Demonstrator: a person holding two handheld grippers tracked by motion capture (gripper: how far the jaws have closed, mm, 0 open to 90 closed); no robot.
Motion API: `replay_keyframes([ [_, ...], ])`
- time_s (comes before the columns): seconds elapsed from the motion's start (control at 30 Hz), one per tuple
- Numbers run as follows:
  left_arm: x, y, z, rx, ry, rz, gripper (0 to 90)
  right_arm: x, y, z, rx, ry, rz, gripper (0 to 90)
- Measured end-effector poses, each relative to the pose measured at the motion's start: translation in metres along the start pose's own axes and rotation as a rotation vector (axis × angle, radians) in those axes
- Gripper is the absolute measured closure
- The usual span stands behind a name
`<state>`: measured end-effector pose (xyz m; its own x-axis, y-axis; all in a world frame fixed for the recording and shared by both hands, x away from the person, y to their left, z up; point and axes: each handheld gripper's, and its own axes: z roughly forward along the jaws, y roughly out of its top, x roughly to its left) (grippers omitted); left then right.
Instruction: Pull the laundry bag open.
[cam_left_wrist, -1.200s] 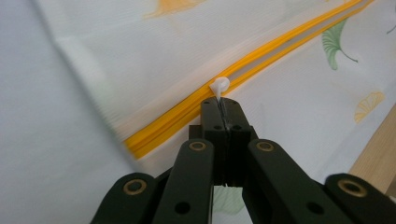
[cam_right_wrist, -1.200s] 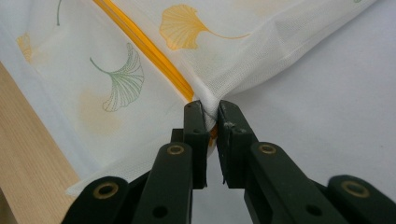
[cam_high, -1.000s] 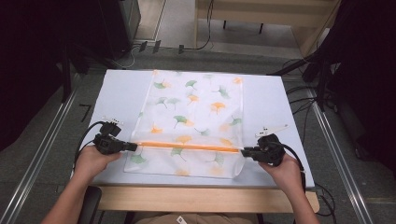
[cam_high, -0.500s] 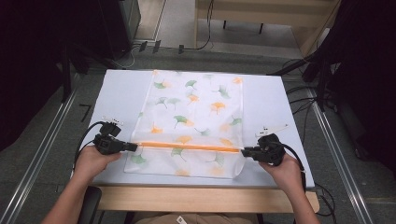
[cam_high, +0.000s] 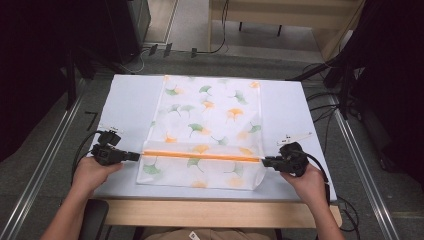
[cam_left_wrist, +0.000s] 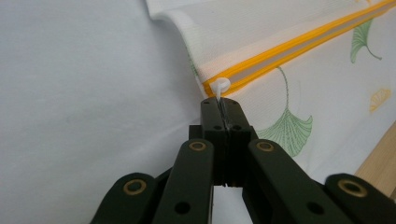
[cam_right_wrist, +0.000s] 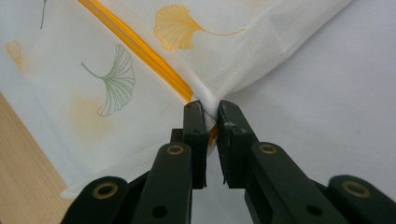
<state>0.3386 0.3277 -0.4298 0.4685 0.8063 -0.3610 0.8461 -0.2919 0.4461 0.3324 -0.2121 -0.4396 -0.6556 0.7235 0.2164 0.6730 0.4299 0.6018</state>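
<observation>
A white mesh bag (cam_high: 210, 115) printed with green and orange ginkgo leaves lies flat on the white table top (cam_high: 127, 107). An orange zipper (cam_high: 200, 155) runs across its near part. My left gripper (cam_high: 136, 156) is at the zipper's left end, shut on the small white zipper pull (cam_left_wrist: 218, 87); in the left gripper view its tips (cam_left_wrist: 220, 105) are pressed together. My right gripper (cam_high: 265, 161) is at the zipper's right end. Its tips (cam_right_wrist: 210, 109) pinch the bag's mesh edge (cam_right_wrist: 243, 51) where the zipper (cam_right_wrist: 140, 51) ends.
The table's wooden front edge (cam_high: 220, 212) runs just below the bag. Cables (cam_high: 325, 105) trail off the right side, and metal rails (cam_high: 45, 165) flank the table. Bare white surface lies left and right of the bag.
My left gripper has edged slightly to the left with the zipper pull. The right gripper and the bag look unmoved.
</observation>
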Motion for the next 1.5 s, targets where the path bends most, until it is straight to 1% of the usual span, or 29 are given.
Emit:
replay_keyframes([
  [0.03, 0.000, 0.000, 0.000, 0.007, -0.004, 0.009, 90.0, -0.001, 0.000, 0.000, -0.001, -0.005, -0.002, 83.6],
  [0.07, 0.000, 0.000, 0.000, 0.002, -0.007, 0.005, 90.0, -0.002, -0.001, 0.000, -0.005, -0.006, -0.002, 83.3],
  [0.13, -0.001, 0.001, 0.000, 0.002, -0.018, 0.007, 90.0, -0.006, -0.002, 0.001, -0.013, -0.003, 0.013, 83.2],
  [0.17, -0.003, 0.001, 0.001, -0.001, -0.016, 0.006, 90.0, -0.007, -0.002, 0.002, -0.008, -0.007, 0.014, 83.2],
  [0.23, -0.005, 0.001, 0.002, 0.009, -0.014, 0.018, 90.0, -0.009, -0.002, 0.004, -0.003, -0.015, 0.027, 83.1],
  [0.27, -0.006, 0.002, 0.003, 0.014, -0.020, 0.021, 90.0, -0.010, -0.002, 0.005, -0.004, -0.018, 0.027, 82.9],
  [0.3, -0.007, 0.002, 0.004, 0.017, -0.018, 0.024, 90.0, -0.011, -0.002, 0.005, -0.002, -0.021, 0.029, 82.7],
  [0.47, -0.008, 0.002, 0.006, 0.014, -0.027, 0.032, 90.0, -0.015, -0.004, 0.005, -0.010, -0.031, 0.046, 81.2],
  [0.5, -0.009, 0.002, 0.007, 0.016, -0.024, 0.034, 90.0, -0.015, -0.004, 0.005, -0.009, -0.030, 0.045, 81.2],
  [0.6, -0.009, 0.001, 0.007, 0.015, -0.027, 0.034, 90.0, -0.014, -0.003, 0.006, -0.008, -0.034, 0.033, 80.3],
  [0.7, -0.008, 0.001, 0.007, 0.008, -0.029, 0.033, 90.0, -0.014, -0.003, 0.007, -0.008, -0.033, 0.036, 78.0],
  [0.77, -0.009, 0.001, 0.007, 0.003, -0.030, 0.042, 90.0, -0.013, -0.003, 0.007, -0.010, -0.031, 0.037, 75.1],
  [0.87, -0.009, 0.002, 0.007, 0.003, -0.028, 0.049, 90.0, -0.012, -0.004, 0.007, -0.012, -0.025, 0.028, 74.9],
  [0.97, -0.009, 0.001, 0.007, 0.007, -0.029, 0.051, 90.0, -0.011, -0.003, 0.008, -0.013, -0.024, 0.035, 73.2],
  [1.03, -0.009, 0.001, 0.007, 0.008, -0.031, 0.055, 90.0, -0.011, -0.003, 0.008, -0.018, -0.030, 0.025, 68.9],
  [1.1, -0.009, 0.001, 0.007, 0.006, -0.031, 0.056, 89.8, -0.010, -0.003, 0.008, -0.034, -0.032, 0.011, 63.9],
  [1.17, -0.009, 0.001, 0.007, 0.006, -0.034, 0.056, 89.5, -0.009, -0.003, 0.009, -0.048, -0.032, -0.018, 62.2],
  [1.23, -0.009, 0.001, 0.007, 0.006, -0.033, 0.059, 89.2, -0.007, -0.003, 0.009, -0.047, -0.035, -0.023, 60.8],
  [1.3, -0.009, 0.001, 0.007, 0.005, -0.033, 0.060, 88.5, -0.007, -0.003, 0.010, -0.051, -0.032, -0.023, 60.0],
  [1.33, -0.009, 0.001, 0.007, 0.001, -0.042, 0.056, 88.3, -0.007, -0.003, 0.010, -0.052, -0.032, -0.023, 59.6],
  [1.43, -0.012, 0.001, 0.005, -0.013, -0.052, 0.050, 84.5, -0.008, -0.003, 0.010, -0.054, -0.038, -0.020, 57.7],
  [1.47, -0.012, 0.001, 0.004, -0.017, -0.051, 0.062, 83.7, -0.008, -0.003, 0.010, -0.054, -0.038, -0.015, 57.1],
  [1.5, -0.013, 0.001, 0.004, -0.025, -0.049, 0.061, 82.2, -0.008, -0.004, 0.010, -0.057, -0.036, -0.015, 55.9],
])
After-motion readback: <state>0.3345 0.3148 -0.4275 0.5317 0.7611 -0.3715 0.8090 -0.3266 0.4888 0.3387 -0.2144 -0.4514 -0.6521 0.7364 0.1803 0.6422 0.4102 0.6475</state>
